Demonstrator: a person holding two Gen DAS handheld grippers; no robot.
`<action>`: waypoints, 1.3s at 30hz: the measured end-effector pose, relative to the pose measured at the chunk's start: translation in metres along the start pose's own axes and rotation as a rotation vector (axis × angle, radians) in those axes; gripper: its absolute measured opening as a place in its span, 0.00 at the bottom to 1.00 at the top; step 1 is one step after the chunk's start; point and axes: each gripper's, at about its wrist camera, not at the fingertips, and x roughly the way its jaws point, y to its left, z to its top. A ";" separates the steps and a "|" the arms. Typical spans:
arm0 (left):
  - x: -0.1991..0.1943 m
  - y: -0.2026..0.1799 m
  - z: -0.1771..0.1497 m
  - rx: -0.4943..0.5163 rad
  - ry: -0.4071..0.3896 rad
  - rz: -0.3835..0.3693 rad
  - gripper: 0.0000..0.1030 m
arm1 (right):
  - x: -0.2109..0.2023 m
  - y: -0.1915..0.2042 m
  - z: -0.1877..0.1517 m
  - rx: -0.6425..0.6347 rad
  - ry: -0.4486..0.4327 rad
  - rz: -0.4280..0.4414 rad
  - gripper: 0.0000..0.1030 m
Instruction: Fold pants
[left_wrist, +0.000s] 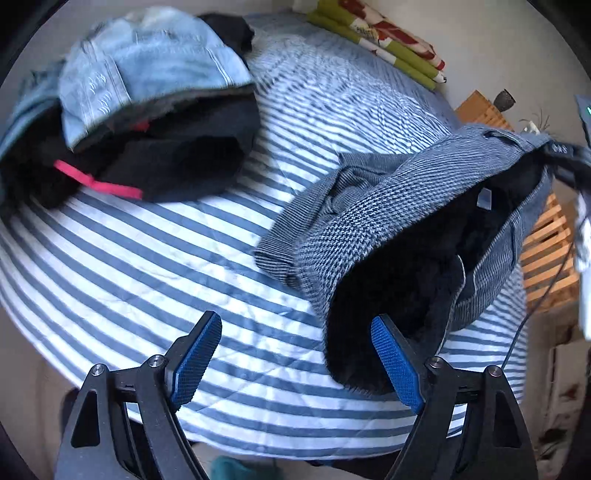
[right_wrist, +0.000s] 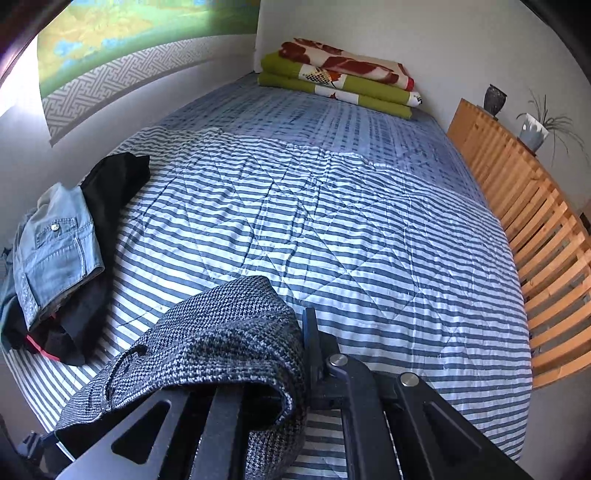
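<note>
Grey houndstooth pants (left_wrist: 369, 221) with a black fleecy lining hang over the striped bed, waistband agape. Their upper edge is pinched at the top right by my right gripper (left_wrist: 565, 155). In the right wrist view the same pants (right_wrist: 221, 332) drape over the left finger of the right gripper (right_wrist: 308, 332), which is shut on the cloth. My left gripper (left_wrist: 297, 356) is open just below and left of the hanging pants. Its right blue pad (left_wrist: 397, 363) sits close against the black lining, and nothing lies between the pads.
A heap of clothes lies at the bed's left: light blue jeans (right_wrist: 55, 251) on black garments (left_wrist: 177, 158) with a pink strap. Folded blankets (right_wrist: 340, 77) rest at the far end. A wooden slatted frame (right_wrist: 535, 240) runs along the right. The striped quilt (right_wrist: 332, 221) spreads between.
</note>
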 end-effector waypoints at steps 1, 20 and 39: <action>0.007 -0.001 0.005 -0.005 0.013 0.000 0.82 | -0.001 -0.003 -0.001 0.010 0.002 0.009 0.05; -0.152 -0.054 0.161 0.057 -0.344 -0.143 0.03 | -0.133 -0.078 -0.010 0.176 -0.144 0.063 0.04; -0.355 -0.102 0.171 0.242 -0.414 -0.217 0.03 | -0.295 -0.088 0.001 0.093 -0.297 0.174 0.04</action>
